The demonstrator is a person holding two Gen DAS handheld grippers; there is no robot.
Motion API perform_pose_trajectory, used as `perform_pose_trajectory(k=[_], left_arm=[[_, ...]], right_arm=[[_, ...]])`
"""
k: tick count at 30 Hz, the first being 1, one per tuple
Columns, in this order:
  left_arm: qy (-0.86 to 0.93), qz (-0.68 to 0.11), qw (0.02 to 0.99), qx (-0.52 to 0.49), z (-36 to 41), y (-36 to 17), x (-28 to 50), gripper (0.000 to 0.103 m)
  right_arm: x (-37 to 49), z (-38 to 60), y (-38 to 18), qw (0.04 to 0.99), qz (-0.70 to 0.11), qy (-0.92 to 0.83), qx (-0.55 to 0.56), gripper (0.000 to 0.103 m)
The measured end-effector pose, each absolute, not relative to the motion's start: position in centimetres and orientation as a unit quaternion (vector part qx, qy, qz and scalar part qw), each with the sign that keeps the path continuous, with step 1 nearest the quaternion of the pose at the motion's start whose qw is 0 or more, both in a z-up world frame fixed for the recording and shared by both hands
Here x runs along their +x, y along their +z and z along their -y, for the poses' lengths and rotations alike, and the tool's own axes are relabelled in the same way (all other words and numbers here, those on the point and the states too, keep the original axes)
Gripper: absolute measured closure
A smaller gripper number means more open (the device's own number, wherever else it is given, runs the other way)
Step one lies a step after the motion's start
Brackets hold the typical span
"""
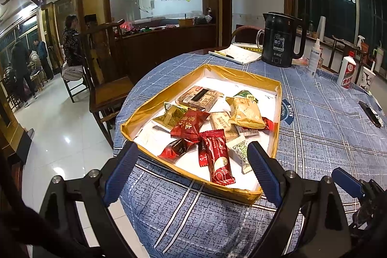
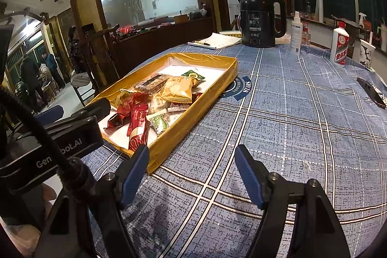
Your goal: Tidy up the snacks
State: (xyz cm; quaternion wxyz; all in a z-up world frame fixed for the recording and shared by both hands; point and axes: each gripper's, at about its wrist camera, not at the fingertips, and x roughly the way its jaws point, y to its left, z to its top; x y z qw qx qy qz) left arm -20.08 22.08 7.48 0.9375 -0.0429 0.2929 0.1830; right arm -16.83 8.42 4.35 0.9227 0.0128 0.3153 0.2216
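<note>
A gold cardboard tray [image 1: 154, 98] with a white floor sits on the blue plaid tablecloth and holds several wrapped snacks: a long red bar [image 1: 219, 157], a red packet with gold characters [image 1: 189, 123], a yellow packet [image 1: 245, 113], a brown block [image 1: 197, 97]. My left gripper [image 1: 191, 169] is open and empty, its blue fingers astride the tray's near corner. My right gripper [image 2: 192, 175] is open and empty over bare cloth, right of the tray [image 2: 208, 86]. The same snacks show there, such as the red bar [image 2: 137, 127]. The left gripper's body [image 2: 60, 134] shows at that view's left.
A black electric kettle [image 1: 281, 40], a notebook with a pen [image 1: 235, 54], a spray bottle [image 1: 314, 57], a white liquor bottle [image 1: 347, 71] and a paper cup [image 1: 367, 79] stand at the table's far side. A dark remote [image 1: 371, 114] lies right. Wooden chairs [image 1: 104, 79] stand left of the table.
</note>
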Motion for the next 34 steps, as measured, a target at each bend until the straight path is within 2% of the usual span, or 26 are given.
perform_pose_trajectory(k=[6, 11, 16, 22, 34], left_arm=[[0.184, -0.281, 0.941, -0.045, -21.9, 7.8, -20.4, 0.012], [0.218, -0.193, 0.956, -0.031, -21.0, 9.5, -23.4, 0.011], [0.230, -0.153, 0.961, -0.023, -20.8, 11.2, -25.4, 0.011], [0.204, -0.195, 0.958, -0.053, -22.4, 11.0, -24.9, 0.009], [0.184, -0.227, 0.955, -0.056, -21.3, 10.5, -24.9, 0.009]], right_arm=[[-16.9, -8.5, 4.4, 0.923, -0.315, 0.219, 0.013, 0.030], [-17.4, -8.4, 4.8, 0.926, -0.305, 0.222, 0.011, 0.030], [-18.5, -8.0, 5.7, 0.933, -0.280, 0.225, 0.007, 0.030], [-19.7, -7.6, 6.3, 0.938, -0.259, 0.230, -0.003, 0.028], [-21.6, -8.9, 6.3, 0.936, -0.237, 0.255, -0.044, 0.025]])
